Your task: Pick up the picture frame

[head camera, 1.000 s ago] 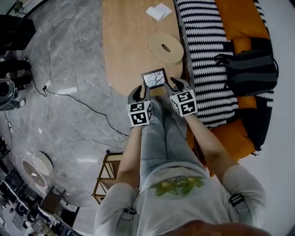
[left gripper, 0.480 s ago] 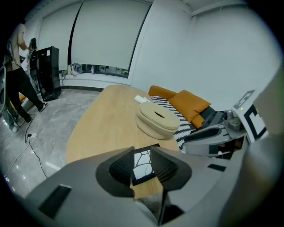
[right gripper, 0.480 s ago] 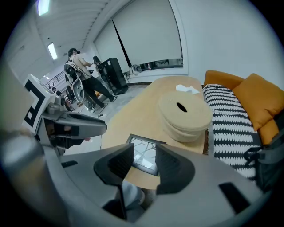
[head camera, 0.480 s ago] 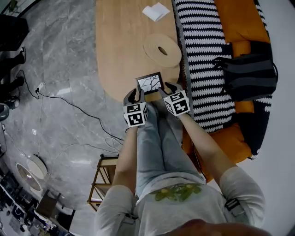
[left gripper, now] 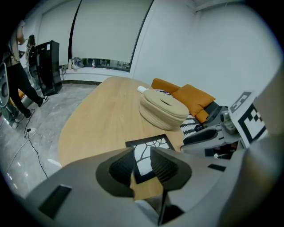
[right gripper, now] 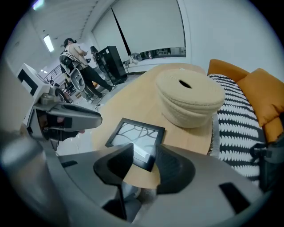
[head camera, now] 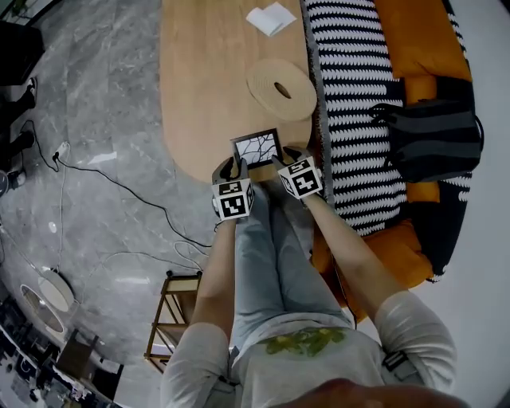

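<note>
A small black picture frame [head camera: 256,148] with a white branch-pattern picture lies flat near the near edge of the oval wooden table [head camera: 207,88]. My left gripper [head camera: 234,168] hovers at the frame's near left corner, jaws apart; the frame [left gripper: 150,150] shows past the gap between them. My right gripper [head camera: 280,160] stands at the frame's near right corner, its jaws opening, with the frame [right gripper: 135,140] just beyond the gap. Neither gripper's pads press on the frame.
A round woven beige cushion [head camera: 279,84] with a centre hole sits on the table behind the frame. White paper [head camera: 269,17] lies at the far end. A black-and-white patterned throw [head camera: 355,96] covers an orange sofa [head camera: 422,32] on the right, with a dark bag [head camera: 434,131].
Both grippers have come down toward the table and now flank the frame's near corners. The right gripper's jaws have spread wider.
</note>
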A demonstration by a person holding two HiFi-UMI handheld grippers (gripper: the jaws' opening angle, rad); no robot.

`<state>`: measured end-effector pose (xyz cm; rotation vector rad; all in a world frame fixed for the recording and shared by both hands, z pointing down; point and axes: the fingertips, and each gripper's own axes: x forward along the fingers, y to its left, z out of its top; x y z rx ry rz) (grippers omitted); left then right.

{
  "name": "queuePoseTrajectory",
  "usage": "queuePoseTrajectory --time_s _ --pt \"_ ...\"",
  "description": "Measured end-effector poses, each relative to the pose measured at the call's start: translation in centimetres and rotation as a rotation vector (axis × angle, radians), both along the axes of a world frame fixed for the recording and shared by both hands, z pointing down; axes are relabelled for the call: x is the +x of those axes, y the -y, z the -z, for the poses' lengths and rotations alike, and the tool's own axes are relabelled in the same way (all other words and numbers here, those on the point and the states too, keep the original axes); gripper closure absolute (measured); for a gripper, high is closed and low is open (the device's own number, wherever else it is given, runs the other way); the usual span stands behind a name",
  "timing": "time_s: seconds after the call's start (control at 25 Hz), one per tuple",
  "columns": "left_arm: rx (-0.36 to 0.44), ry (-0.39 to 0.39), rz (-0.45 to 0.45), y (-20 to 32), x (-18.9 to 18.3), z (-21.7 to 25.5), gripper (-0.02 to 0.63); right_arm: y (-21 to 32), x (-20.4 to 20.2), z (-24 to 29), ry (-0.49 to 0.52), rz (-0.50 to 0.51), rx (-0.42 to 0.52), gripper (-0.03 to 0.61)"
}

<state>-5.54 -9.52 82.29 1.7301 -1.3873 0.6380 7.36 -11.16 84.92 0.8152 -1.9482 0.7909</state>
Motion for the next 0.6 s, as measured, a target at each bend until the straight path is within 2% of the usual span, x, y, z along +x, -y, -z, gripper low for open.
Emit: queuePoseTrajectory --time_s 0.16,0.36,0.6 --pt "-0.018 0.008 -0.008 -0.3 0.1 -1.5 0.5 -0.4 0.3 -1.9 -0.025 -0.003 -0.031 0.422" --pt "-0.05 0.015 0.001 -0.4 -0.1 -4.0 0.454 -0.5 0.7 -3.6 -0.045 -0.023 -0.048 0.422" --pt "-0.08 0.008 0.016 -0.5 0.1 -5.9 0.454 -0.7 0.8 -4.9 -0.055 -0.027 -0.052 0.422"
